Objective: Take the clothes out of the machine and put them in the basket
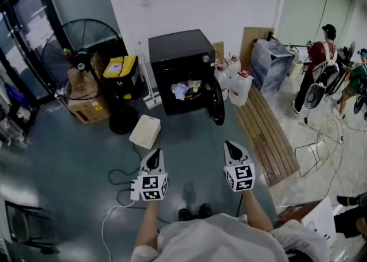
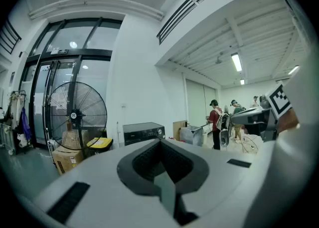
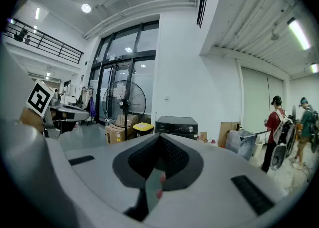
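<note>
While the person stands well back from it, machine: a black box-shaped front-loading machine [image 1: 180, 60] sits on the grey floor [image 1: 74, 163] against the white wall, its round door [image 1: 217, 103] swung open to the right.
Clothes: a pale lilac and cream bundle of fabric [image 1: 184, 89] lies inside the drum opening, in neither gripper.
Basket: a cream rectangular plastic basket [image 1: 145, 131] rests on the floor in front of the machine and to its left, between the machine and the left tool, touching neither.
Left hand-held gripper [image 1: 155, 152]: grey, with a marker cube, held about level and aimed at the machine; its jaws are together with nothing between them.
Right hand-held gripper [image 1: 230, 144]: same build, beside the left one and apart from it, also aimed at the machine; its jaws are closed and empty.
Person's feet: black shoes [image 1: 194, 213] on the floor below and between the two tools.
Left of the machine: a yellow-lidded black bin [image 1: 121, 71], a brown cardboard box [image 1: 86, 97] and a large black round floor fan [image 1: 86, 40].
Right of the machine: white plastic jugs with red caps [image 1: 238, 86], then a slatted wooden board [image 1: 266, 135] lying flat.
Floor near the left tool: a black cable [image 1: 123, 175] in loose loops.
Far right: other people [image 1: 318, 66] standing among equipment.
</note>
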Available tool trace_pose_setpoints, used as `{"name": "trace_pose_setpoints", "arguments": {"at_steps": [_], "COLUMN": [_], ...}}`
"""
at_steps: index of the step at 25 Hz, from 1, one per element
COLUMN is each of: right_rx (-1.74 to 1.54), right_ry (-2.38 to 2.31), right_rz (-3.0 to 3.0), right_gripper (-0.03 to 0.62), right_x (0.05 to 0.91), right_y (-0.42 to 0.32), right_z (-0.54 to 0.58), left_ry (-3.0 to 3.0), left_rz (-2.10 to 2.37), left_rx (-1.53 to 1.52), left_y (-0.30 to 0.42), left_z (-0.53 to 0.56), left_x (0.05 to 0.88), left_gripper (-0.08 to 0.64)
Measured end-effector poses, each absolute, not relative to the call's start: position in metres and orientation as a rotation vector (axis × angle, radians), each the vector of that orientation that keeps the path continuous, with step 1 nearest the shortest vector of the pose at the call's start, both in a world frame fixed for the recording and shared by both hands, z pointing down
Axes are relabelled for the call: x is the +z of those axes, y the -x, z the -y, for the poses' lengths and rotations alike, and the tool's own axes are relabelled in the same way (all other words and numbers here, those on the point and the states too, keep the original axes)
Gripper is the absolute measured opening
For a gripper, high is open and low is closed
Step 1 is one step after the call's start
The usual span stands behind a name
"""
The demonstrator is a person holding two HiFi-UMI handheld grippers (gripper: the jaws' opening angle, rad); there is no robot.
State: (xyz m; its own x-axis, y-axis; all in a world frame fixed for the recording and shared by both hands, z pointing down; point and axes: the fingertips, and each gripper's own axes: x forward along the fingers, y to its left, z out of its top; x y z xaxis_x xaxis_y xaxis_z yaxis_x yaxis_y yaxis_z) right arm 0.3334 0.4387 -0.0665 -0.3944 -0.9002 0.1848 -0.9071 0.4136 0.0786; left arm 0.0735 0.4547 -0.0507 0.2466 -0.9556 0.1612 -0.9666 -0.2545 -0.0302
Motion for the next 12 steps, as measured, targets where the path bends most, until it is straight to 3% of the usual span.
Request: {"name": "trace_pose_setpoints", "arguments": {"at_steps": [12], "right_rx": [0.056], "right_ry": [-1.569], "right_rz": [2.521], "right_gripper": [0.025], "right_x": [-0.064], "right_y": [-0.341], "right_z": [-0.425], "left_ry": [-2.406], "left_rz": [1.890], "left_rx": [0.222], "left_y": [-0.087], "left_z": [-0.446], "left_x": [-0.048], "left_gripper": [0.018]}}
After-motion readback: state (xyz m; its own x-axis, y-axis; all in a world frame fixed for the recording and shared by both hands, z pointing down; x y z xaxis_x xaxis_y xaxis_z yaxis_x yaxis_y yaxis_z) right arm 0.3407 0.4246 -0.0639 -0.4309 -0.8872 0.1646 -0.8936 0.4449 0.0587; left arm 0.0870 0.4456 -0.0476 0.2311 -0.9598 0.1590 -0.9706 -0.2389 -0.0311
